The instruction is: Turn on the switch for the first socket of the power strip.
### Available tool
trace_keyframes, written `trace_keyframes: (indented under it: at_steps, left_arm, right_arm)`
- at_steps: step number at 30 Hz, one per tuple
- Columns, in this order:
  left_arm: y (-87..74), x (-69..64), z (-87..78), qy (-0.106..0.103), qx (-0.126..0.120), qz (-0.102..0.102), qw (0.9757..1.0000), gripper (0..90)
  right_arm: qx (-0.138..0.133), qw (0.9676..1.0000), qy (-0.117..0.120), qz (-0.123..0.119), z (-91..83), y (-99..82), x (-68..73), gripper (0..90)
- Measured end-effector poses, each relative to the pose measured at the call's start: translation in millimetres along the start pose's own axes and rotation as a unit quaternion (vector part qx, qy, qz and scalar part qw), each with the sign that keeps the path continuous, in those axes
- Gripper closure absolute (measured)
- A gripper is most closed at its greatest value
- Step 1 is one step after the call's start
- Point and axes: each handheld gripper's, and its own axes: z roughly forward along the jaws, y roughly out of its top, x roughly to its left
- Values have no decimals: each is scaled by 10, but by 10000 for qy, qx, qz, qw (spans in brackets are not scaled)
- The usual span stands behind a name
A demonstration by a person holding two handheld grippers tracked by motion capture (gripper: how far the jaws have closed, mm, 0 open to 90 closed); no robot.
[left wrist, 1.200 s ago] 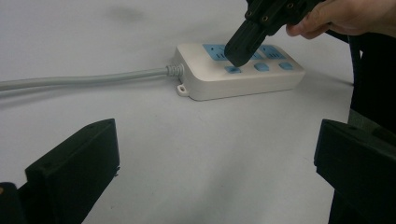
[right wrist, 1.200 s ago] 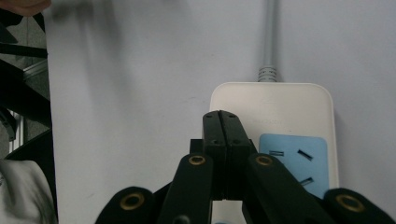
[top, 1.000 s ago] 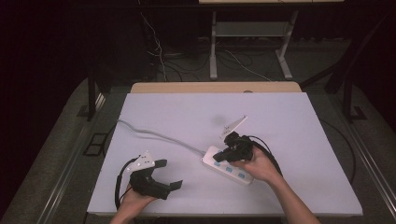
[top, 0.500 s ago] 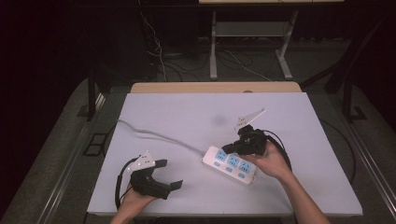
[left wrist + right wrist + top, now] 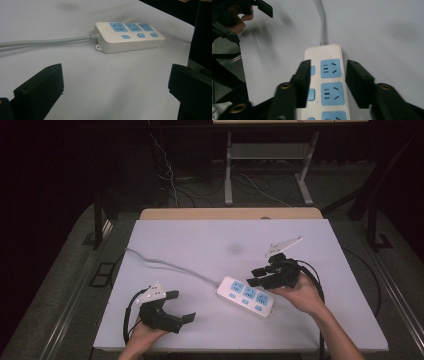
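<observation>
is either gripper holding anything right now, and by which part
Nothing is held. The right gripper is open above the white, blue-socketed power strip; the left gripper is open, empty.

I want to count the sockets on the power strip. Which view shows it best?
The left gripper view: the whole power strip lies unobstructed, with three blue sockets and three switches. The high view shows it whole but small. The right gripper view is close, but its jaws cover the edges and the near end is cut off.

Dark rm, grey floor (image 5: 60,285), metal stand (image 5: 265,165) behind.
</observation>
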Motion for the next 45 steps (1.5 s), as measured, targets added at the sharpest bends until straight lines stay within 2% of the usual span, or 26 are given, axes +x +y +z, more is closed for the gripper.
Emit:
trace_keyframes:
  at_steps: [6,10,11,19,28,39,45]
  left_arm:
    - [-1,-4,2,2,-2,0,10000,0]
    - [-1,-4,3,7,-1,0,10000,0]
    - [-1,-4,3,6,-1,-1,10000,0]
    - [-2,-9,4,3,-1,3,10000,0]
    - [-3,-10,3,9,-6,1,10000,0]
    - [-3,-15,2,23,13,14,10000,0]
    - [-4,-14,-1,28,5,12,10000,0]
  right_arm:
    - [-125,9994,-304,139,-117,-77,-2,165]
    - [-206,9983,-415,340,-188,-155,-16,71]
    - [-193,9983,-432,354,-198,-177,-16,0]
    - [-295,9973,-415,521,-294,-382,-26,1]
    - [-444,9955,-416,726,-381,-697,-23,1]
    - [-700,9914,-505,983,-469,-1055,8,1]
    - [-833,9893,-628,1021,-447,-1230,57,1]
